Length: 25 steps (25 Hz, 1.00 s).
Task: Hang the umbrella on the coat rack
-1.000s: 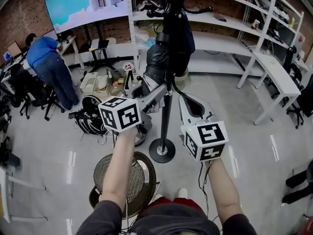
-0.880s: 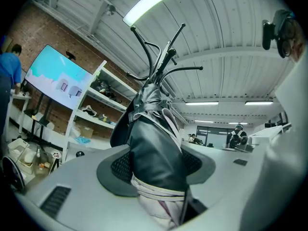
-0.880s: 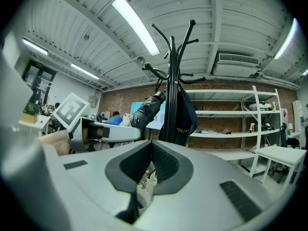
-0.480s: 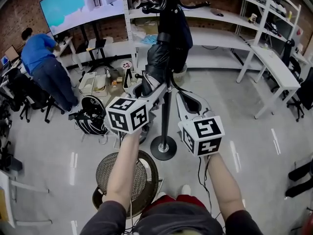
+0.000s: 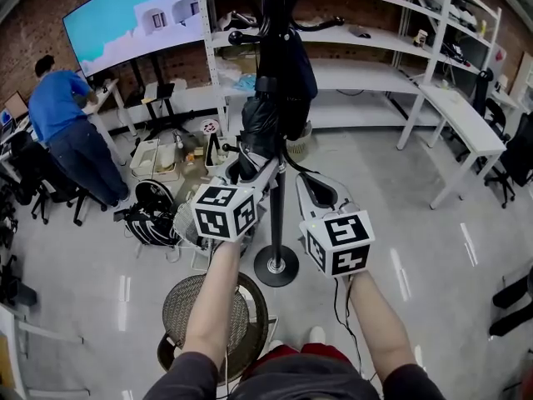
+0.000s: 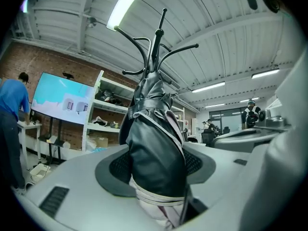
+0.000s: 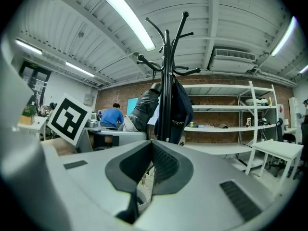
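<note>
We clamp the umbrella (image 6: 155, 150) in the left gripper (image 5: 256, 163), its top by the coat rack (image 5: 277, 215) hooks ahead, right gripper (image 5: 306, 182) closed w/ nothing in it; next, prob. seat it & let go.

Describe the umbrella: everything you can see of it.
The umbrella is folded, black and glossy, like coated fabric, with pale edging and a strap wrapped round its upper part. It stands tilted, lower end clamped between the left gripper's pads, top near the coat rack hooks; whether it is hooked cannot be told.
</note>
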Available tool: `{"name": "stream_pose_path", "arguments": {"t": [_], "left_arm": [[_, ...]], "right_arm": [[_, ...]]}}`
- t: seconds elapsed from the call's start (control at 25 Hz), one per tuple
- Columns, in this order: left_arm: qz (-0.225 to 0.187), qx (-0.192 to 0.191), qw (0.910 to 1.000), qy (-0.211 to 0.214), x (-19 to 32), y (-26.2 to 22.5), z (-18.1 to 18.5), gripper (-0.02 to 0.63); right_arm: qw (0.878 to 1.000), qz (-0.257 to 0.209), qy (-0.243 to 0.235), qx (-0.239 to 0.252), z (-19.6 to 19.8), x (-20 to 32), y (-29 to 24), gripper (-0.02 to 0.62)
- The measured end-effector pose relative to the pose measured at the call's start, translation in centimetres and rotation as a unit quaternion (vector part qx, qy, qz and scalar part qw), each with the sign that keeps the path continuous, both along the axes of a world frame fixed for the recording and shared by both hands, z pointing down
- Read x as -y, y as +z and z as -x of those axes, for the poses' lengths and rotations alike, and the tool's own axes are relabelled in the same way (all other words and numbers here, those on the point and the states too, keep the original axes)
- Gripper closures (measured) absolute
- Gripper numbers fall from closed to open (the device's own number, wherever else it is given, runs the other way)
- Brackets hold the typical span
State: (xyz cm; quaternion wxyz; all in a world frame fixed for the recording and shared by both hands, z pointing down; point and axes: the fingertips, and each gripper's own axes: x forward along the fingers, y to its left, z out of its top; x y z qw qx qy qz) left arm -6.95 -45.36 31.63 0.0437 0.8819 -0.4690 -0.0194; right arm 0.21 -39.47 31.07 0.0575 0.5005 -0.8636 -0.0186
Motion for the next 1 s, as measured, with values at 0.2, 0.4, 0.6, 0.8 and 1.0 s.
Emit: {"name": "stream_pose_path", "arguments": {"t": [0.2,0.4,0.6,0.8,1.0], "left_arm": [[-0.004,0.020,0.9997,-0.015,1.0,0.7,-0.1,0.367],[-0.012,0.047,0.9981,-0.038,2.0,1.0,-0.1,0.367],[-0.013,0.061,0.9969,-0.047,2.7,1.3,-0.2,0.360],[-0.017,0.068,0.9961,-0.054,2.8,1.5,-0.1,0.346],[-0.009,0.076,0.9950,-0.064,2.6,2.2,0.2,0.305]], "right_arm": [[1.000,0.004,0.004,0.003,-0.3,0.2,0.5,0.577],[1.000,0.008,0.010,0.006,-1.0,0.4,0.8,0.577],[1.000,0.014,0.011,0.010,-0.9,0.5,1.3,0.577],[1.000,0.019,0.013,0.012,-0.9,0.6,1.8,0.577],[1.000,0.023,0.017,0.012,-1.3,0.7,1.8,0.577]]}}
